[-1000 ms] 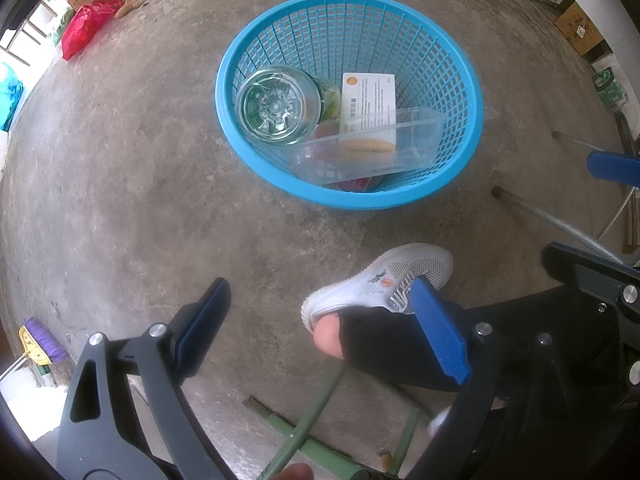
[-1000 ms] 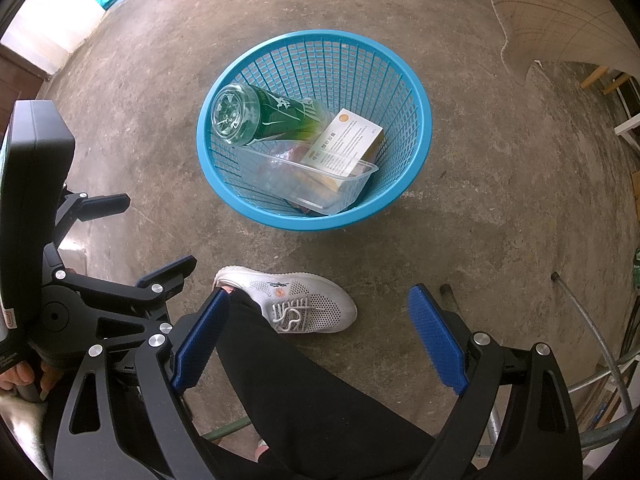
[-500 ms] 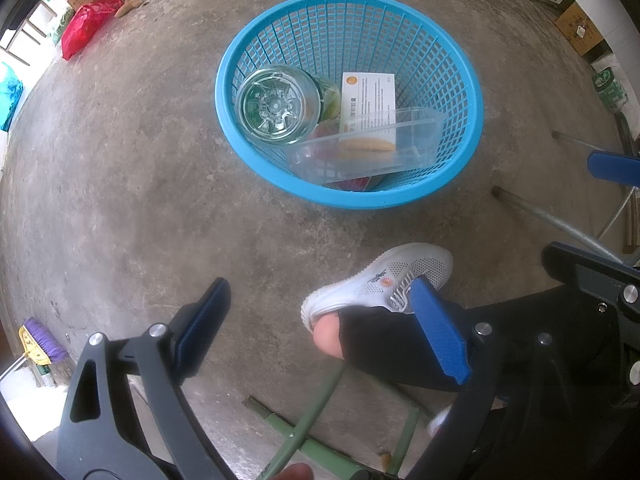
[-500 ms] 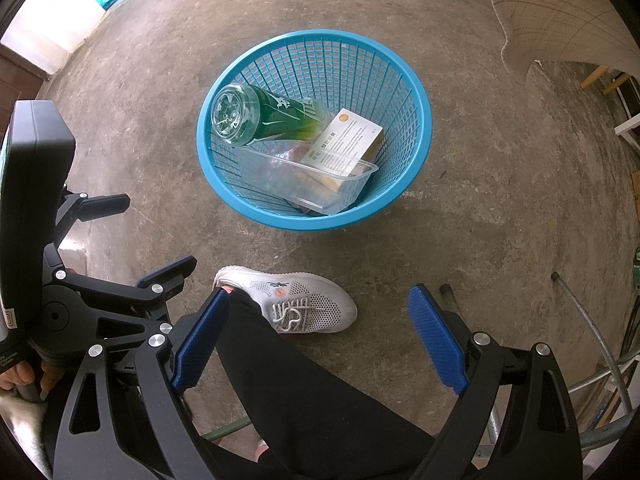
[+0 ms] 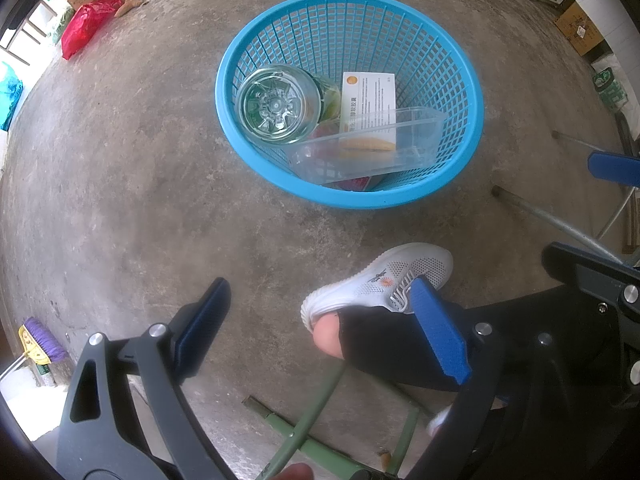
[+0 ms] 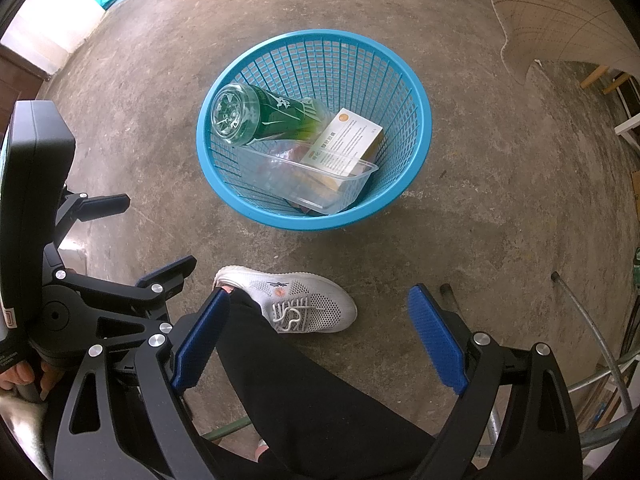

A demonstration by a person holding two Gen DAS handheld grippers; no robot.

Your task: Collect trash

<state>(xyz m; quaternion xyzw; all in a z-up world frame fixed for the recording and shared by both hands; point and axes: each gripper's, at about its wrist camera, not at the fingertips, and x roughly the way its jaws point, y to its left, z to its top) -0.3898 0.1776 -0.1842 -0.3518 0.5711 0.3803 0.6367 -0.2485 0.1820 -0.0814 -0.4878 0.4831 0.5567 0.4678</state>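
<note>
No change over the last second: both grippers hold still, left gripper [image 5: 320,328] and right gripper [image 6: 318,338] fingers spread, empty. Trash sits in the blue mesh basket [image 6: 416,92], upper centre: green ribbed plastic bottle [image 6: 264,118], clear rigid tray [image 6: 320,184], flat printed carton [image 6: 344,142]. Rough concrete floor [image 6: 480,220]. Collection looks finished.
</note>
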